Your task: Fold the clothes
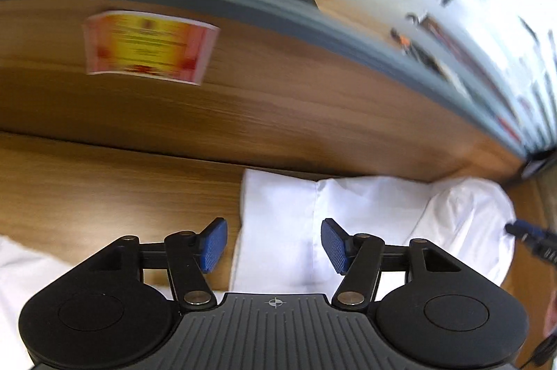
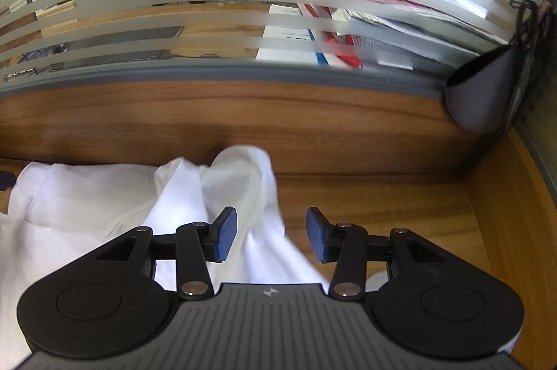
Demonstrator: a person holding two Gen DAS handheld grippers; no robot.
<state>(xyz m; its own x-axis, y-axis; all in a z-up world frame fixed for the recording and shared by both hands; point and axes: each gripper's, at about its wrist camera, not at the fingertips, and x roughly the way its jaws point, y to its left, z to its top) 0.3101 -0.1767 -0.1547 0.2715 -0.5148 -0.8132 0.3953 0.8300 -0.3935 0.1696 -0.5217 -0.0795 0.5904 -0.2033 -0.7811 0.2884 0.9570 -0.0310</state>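
A white garment (image 1: 348, 223) lies on the wooden desk (image 1: 104, 189), partly folded, with a bunched end at its right. My left gripper (image 1: 274, 246) is open above the garment's left edge, holding nothing. In the right wrist view the same white garment (image 2: 104, 206) spreads to the left, with a raised fold (image 2: 240, 175) against the back panel. My right gripper (image 2: 271, 234) is open over the garment's right edge, holding nothing. The tip of the right gripper (image 1: 529, 236) shows at the right edge of the left wrist view.
A wooden back panel (image 1: 278, 98) bears a red and yellow card (image 1: 146, 44). Above the panel is a striped glass partition (image 2: 243, 4). A grey pouch (image 2: 484, 91) hangs at the right corner. A wooden side panel (image 2: 515, 213) closes the right side.
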